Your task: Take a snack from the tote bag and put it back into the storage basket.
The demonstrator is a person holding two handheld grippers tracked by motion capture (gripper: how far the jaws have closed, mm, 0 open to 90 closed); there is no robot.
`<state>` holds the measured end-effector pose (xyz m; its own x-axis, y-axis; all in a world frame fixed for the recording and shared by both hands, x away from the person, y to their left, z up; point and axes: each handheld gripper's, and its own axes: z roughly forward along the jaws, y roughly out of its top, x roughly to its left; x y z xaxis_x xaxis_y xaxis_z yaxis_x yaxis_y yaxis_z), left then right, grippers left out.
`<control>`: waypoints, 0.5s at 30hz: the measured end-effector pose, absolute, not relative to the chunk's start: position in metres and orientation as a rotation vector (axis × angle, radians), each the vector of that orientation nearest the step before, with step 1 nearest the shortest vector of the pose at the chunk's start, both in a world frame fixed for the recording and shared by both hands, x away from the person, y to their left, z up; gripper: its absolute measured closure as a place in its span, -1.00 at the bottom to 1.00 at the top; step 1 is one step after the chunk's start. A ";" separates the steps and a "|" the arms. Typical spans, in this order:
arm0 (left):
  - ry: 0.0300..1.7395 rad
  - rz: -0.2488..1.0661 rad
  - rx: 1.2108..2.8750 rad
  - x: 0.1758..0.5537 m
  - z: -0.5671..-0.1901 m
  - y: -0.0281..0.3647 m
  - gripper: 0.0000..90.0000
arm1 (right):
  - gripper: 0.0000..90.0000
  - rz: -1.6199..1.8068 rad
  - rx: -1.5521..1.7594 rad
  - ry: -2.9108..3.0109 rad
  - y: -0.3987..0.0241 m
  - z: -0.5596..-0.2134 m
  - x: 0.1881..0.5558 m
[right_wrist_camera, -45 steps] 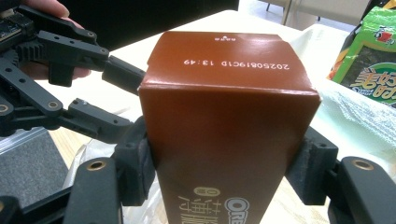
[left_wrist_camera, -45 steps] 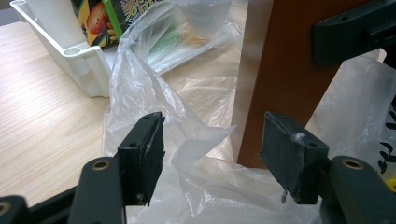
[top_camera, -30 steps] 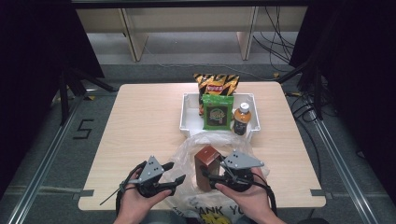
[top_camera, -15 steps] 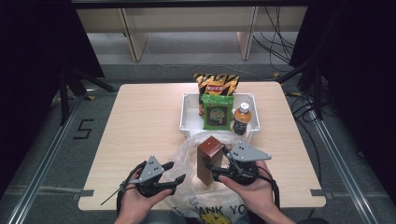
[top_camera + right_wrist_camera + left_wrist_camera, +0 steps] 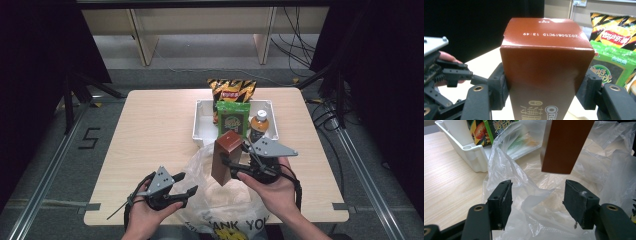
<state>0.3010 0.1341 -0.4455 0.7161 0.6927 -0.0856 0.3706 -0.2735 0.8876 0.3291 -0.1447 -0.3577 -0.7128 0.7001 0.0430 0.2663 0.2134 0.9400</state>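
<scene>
Above the bench's near edge, my right fingers [image 5: 231, 163] pinch a brown cookie box [image 5: 226, 156] upright, long axis vertical, over the plastic bag [image 5: 220, 200]; my left fingers [image 5: 189, 191], spread and empty, wait at the bag's mouth, directly below the box.

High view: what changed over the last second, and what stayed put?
The right gripper, shut on the brown box, lifted it upright out of the plastic bag, further above the table. No grip changed. The left gripper stayed open at the bag's left edge; the white bin and its snacks did not move.
</scene>
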 end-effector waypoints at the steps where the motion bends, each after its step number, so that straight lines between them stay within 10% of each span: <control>1: 0.808 0.400 1.902 0.302 -0.445 0.135 -0.13 | -0.14 1.498 0.902 2.110 -0.145 -0.356 0.329; 15: 0.812 0.397 1.918 0.303 -0.447 0.135 -0.12 | -0.14 1.551 0.925 2.015 -0.149 -0.329 0.343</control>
